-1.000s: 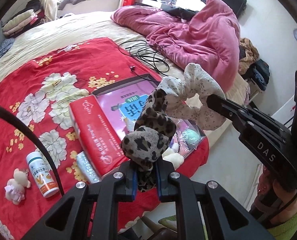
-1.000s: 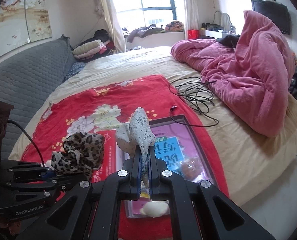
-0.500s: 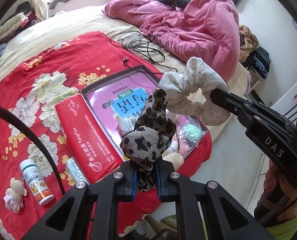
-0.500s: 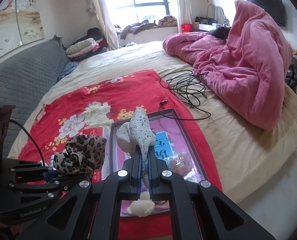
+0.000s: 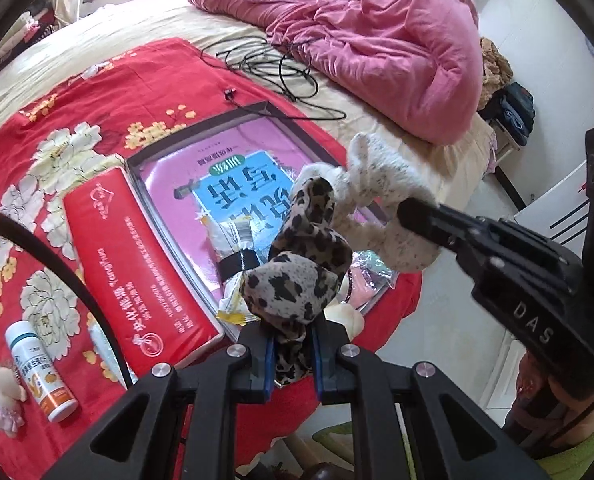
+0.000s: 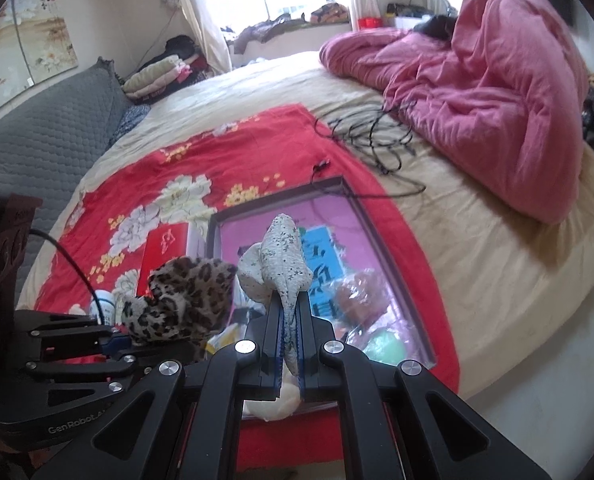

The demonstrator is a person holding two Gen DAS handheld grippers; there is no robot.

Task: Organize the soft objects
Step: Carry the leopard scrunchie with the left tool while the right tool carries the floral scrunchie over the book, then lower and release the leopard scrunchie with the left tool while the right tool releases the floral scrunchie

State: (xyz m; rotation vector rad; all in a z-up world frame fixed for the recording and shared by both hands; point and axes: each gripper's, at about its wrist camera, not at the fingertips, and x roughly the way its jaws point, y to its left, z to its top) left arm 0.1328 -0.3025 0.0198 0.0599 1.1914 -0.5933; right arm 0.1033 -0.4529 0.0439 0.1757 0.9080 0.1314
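Note:
My left gripper (image 5: pixel 293 356) is shut on a leopard-print scrunchie (image 5: pixel 301 276), which sticks up over the near end of a dark-framed tray (image 5: pixel 257 106). My right gripper (image 6: pixel 291 344) is shut on a white speckled scrunchie (image 6: pixel 283 264); the left wrist view shows that scrunchie (image 5: pixel 381 208) just right of the leopard one, with the right gripper's dark finger (image 5: pixel 421 216) on it. The leopard scrunchie (image 6: pixel 185 300) and left gripper body appear at the lower left of the right wrist view. Both hang above the tray (image 6: pixel 393 256), which holds a pink and blue booklet (image 5: pixel 233 184) and small plastic-wrapped items.
A red tissue pack (image 5: pixel 133 264) lies left of the tray on a red flowered cloth (image 5: pixel 57 128). A white bottle (image 5: pixel 37 368) and small plush toy (image 5: pixel 5 404) lie at lower left. Black cable (image 5: pixel 273 64) and a pink quilt (image 5: pixel 377 40) lie beyond. The bed edge drops at right.
Both grippers have sunk toward the tray with their scrunchies still held. The tray and tissue pack look larger and nearer in both views.

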